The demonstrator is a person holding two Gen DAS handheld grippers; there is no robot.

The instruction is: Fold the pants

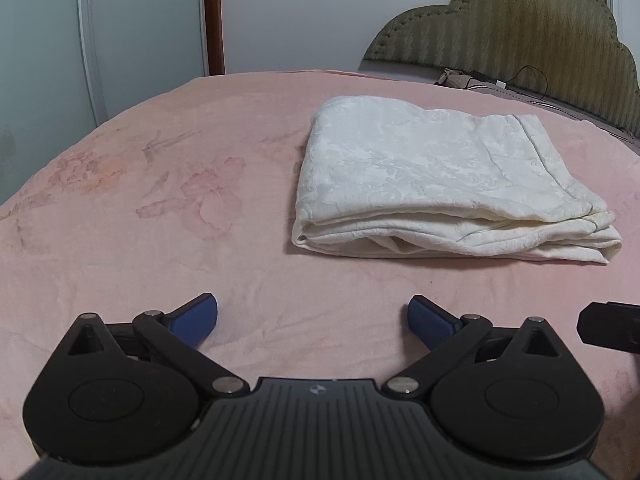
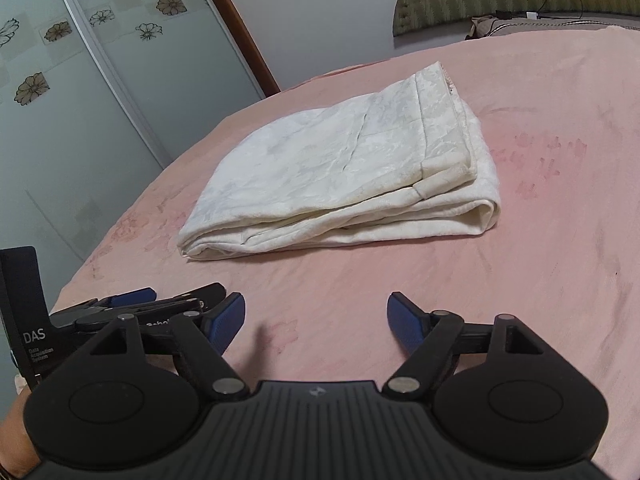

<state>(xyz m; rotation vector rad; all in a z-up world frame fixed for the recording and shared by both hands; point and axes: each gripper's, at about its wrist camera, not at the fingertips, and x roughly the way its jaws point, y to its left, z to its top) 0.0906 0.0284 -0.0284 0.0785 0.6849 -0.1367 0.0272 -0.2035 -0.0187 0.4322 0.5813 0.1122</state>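
The pants (image 1: 448, 180), cream-white with a woven damask-like pattern, lie folded into a thick, roughly rectangular stack on the bed (image 1: 160, 200); several layers show along the near edge, and a seamed hem band runs along the top layer's right side. The bed cover is a soft, pale pink plush with faded floral prints and shallow creases.

The left gripper (image 1: 312, 316) hovers over bare cover just in front of the pants, its blue ribbed pads (image 1: 196, 316) spread wide with nothing between them. The right gripper (image 2: 316, 320) hangs beside it, also short of the pants, pads apart and empty. Both bodies are matte black, with rounded pivot housings and ribbed centre plates.

Beyond the pants, an olive quilted headboard (image 1: 520, 32) with a scalloped top stands against the wall; at its foot lie a dark cable (image 1: 532, 80) and a small crumpled item, too small to identify. To the left of the pants, past the bed's edge, stand frosted sliding doors (image 2: 80, 80) with flower motifs and a brown wooden frame (image 1: 214, 16).

In the right wrist view the left gripper's side is partly overlapped, and its label is cut off.
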